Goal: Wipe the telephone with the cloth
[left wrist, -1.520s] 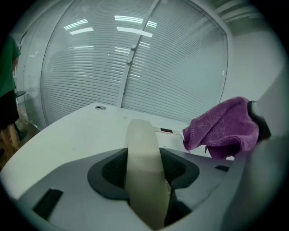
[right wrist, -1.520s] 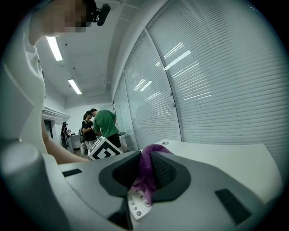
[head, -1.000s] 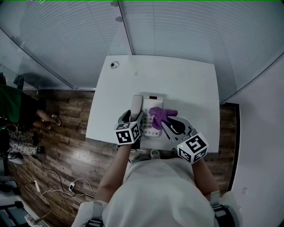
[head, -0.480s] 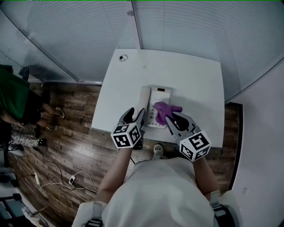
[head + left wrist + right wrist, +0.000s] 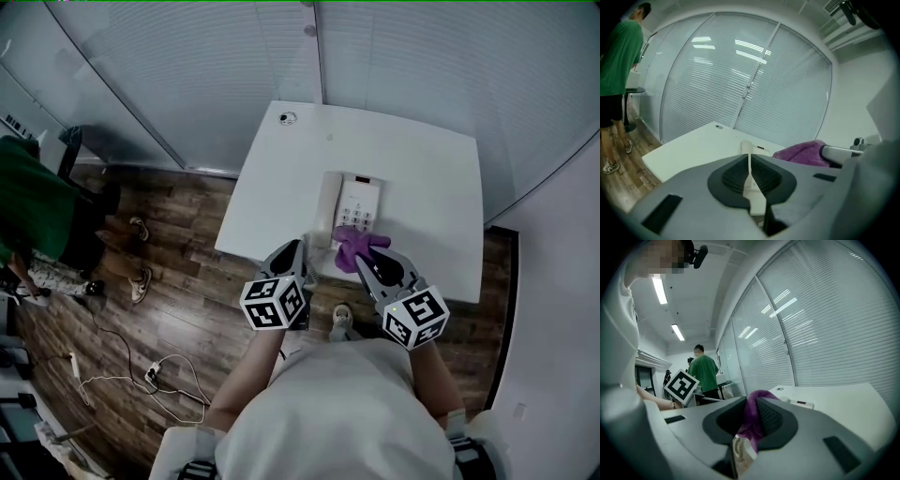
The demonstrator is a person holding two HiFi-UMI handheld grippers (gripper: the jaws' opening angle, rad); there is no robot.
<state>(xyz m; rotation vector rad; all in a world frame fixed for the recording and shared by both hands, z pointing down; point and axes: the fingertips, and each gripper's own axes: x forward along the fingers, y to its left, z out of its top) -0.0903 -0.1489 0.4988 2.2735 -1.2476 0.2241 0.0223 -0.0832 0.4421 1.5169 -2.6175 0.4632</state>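
left gripper (image 5: 296, 249): jaws just closed, empty | right gripper (image 5: 365, 266): clamping cloth (image 5: 355, 245)

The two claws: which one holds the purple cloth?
The right claw: the cloth is pinched in it. The left claw has just been closing on nothing.

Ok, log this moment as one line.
left gripper: jaws just closed, empty | right gripper: shut on cloth | cloth at near end of telephone | telephone on table
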